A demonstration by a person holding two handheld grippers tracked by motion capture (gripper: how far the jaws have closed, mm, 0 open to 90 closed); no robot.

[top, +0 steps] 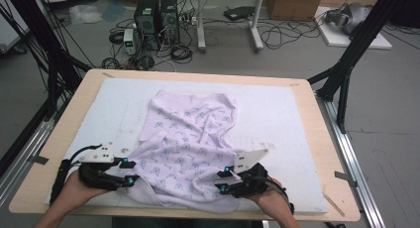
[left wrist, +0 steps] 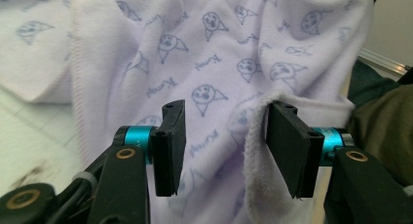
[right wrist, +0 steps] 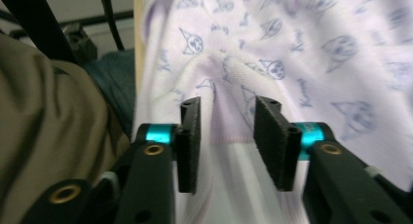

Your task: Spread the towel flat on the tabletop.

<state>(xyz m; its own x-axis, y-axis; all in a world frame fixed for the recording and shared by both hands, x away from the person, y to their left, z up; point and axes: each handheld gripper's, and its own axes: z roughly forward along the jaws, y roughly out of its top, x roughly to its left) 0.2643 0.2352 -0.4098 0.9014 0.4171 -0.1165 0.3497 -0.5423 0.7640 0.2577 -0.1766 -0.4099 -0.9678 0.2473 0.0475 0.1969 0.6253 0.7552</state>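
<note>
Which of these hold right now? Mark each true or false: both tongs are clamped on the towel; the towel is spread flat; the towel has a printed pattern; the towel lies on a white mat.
1. Both tongs are clamped on the towel. False: the left tongs and right tongs stand open, cloth between the jaws but not pinched.
2. The towel is spread flat. False: it is bunched and creased.
3. The towel has a printed pattern. True: small blue faces and lettering.
4. The towel lies on a white mat. True.

floor (top: 396, 153): grey | computer towers (top: 157, 17), cables (top: 277, 32) | cardboard box (top: 294, 4) beyond
</note>
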